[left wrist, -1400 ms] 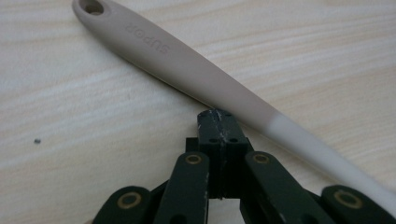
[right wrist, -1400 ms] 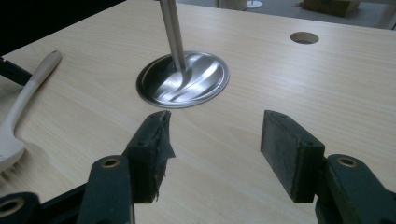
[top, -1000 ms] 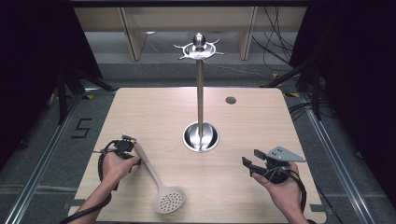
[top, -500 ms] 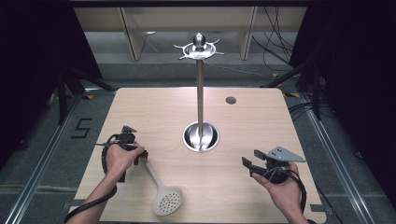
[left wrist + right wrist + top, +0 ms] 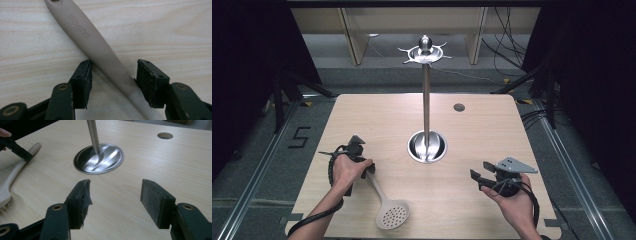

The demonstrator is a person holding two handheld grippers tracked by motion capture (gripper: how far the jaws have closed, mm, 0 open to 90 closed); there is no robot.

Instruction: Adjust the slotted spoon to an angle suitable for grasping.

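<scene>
A beige slotted skimmer (image 5: 392, 215) lies flat on the wooden table (image 5: 492, 130), its perforated head near the front edge and its handle (image 5: 100, 47) running back to the left. My left gripper (image 5: 368, 172) is held down over that handle. In the left gripper view the left gripper (image 5: 112, 82) is open, and the handle crosses diagonally between the two pads, close to both. My right gripper (image 5: 476, 177) hovers over the front right of the table. It (image 5: 115, 200) is open with nothing between its pads and faces the stand's base (image 5: 100, 157).
A tall steel utensil stand (image 5: 426, 100) rises from a round base (image 5: 427, 146) at the table's middle, with a hooked crown on top. A small round hole (image 5: 459, 107) sits in the tabletop behind it. Dark floor and cables surround the table.
My left hand has turned and shifted a little along the skimmer's handle, bringing its jaws over it. The right gripper and the skimmer have stayed still.
</scene>
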